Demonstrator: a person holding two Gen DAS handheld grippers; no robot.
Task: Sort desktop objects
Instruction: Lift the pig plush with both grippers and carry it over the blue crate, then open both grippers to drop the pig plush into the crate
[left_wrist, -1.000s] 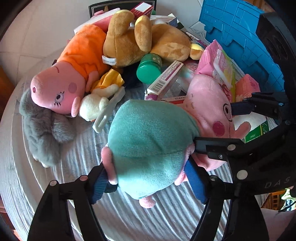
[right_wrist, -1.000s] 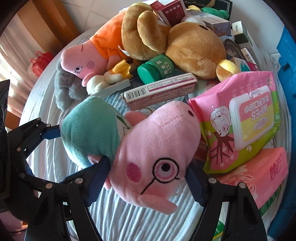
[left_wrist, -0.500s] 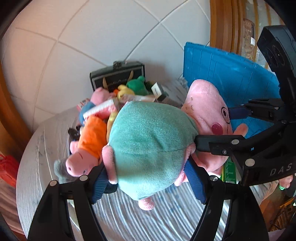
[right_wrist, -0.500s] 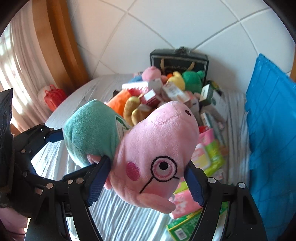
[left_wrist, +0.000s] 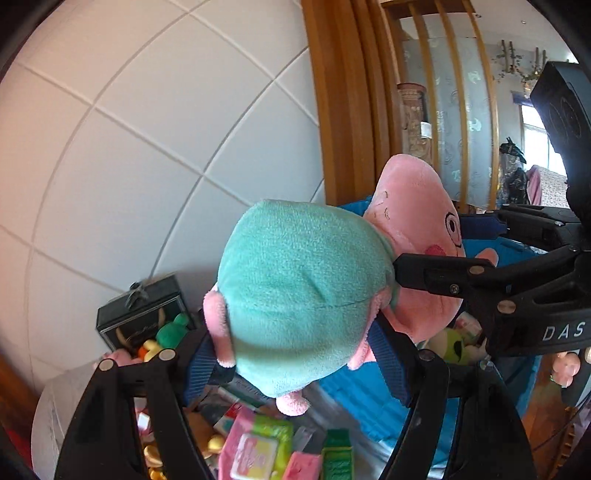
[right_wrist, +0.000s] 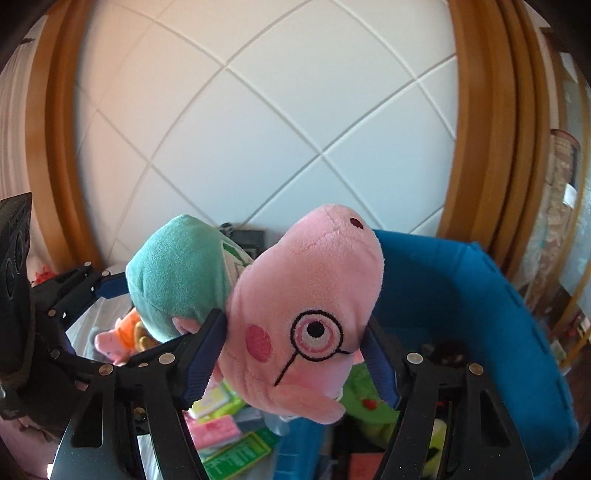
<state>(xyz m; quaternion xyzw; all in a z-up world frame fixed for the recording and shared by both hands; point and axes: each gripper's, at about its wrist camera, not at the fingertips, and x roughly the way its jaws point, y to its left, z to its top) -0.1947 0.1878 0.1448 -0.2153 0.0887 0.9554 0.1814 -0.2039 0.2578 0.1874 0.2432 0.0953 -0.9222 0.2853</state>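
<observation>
A pink pig plush with a teal body (left_wrist: 303, 295) is held in the air by both grippers. My left gripper (left_wrist: 295, 354) is shut on its teal body. My right gripper (right_wrist: 291, 354) is shut on its pink head (right_wrist: 306, 314), which has a round eyeglass mark. The right gripper also shows in the left wrist view (left_wrist: 480, 251) at the plush's head. The plush hangs above the rim of a blue bin (right_wrist: 461, 295) on the right.
Below lies a pile of plush toys and boxes: a wipes pack (left_wrist: 258, 443), a pink packet (right_wrist: 218, 428), a green box (right_wrist: 240, 454), an orange-shirted pig plush (right_wrist: 118, 336), a black gift box (left_wrist: 144, 314). A white tiled wall and wooden frame stand behind.
Both grippers have lifted the pig plush higher and carried it right toward the blue bin. The table pile has dropped low in both views. The grips are unchanged.
</observation>
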